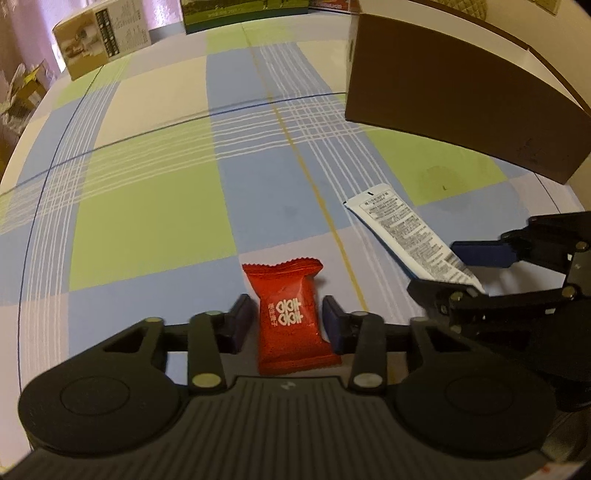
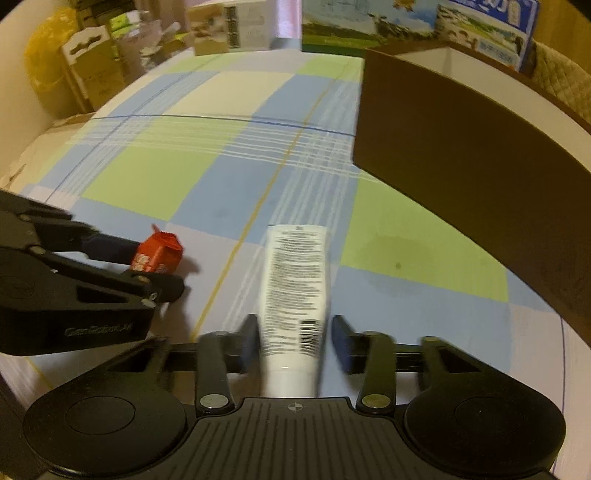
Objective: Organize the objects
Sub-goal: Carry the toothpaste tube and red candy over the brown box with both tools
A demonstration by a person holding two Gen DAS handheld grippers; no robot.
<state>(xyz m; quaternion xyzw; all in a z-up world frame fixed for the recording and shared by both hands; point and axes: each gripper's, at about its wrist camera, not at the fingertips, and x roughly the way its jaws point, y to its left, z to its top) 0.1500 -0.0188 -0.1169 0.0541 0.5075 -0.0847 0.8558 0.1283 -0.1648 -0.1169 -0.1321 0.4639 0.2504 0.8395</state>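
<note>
A red candy packet (image 1: 288,317) lies lengthwise on the checked tablecloth, and my left gripper (image 1: 287,319) is shut on its sides, both blue pads against it. The right wrist view shows the same packet (image 2: 157,254) from the side in that gripper (image 2: 138,266). A white tube with black print (image 2: 293,291) lies on the cloth between the fingers of my right gripper (image 2: 295,341). That gripper is open: the left pad touches the tube and the right pad stands slightly off it. In the left wrist view, the tube (image 1: 410,236) runs into the right gripper (image 1: 458,273).
A large brown open box (image 1: 461,96) stands at the right, also seen in the right wrist view (image 2: 461,155). A beige carton (image 1: 103,37) and a green printed box (image 1: 243,14) stand along the far edge. Cardboard clutter (image 2: 92,70) lies beyond the table's left side.
</note>
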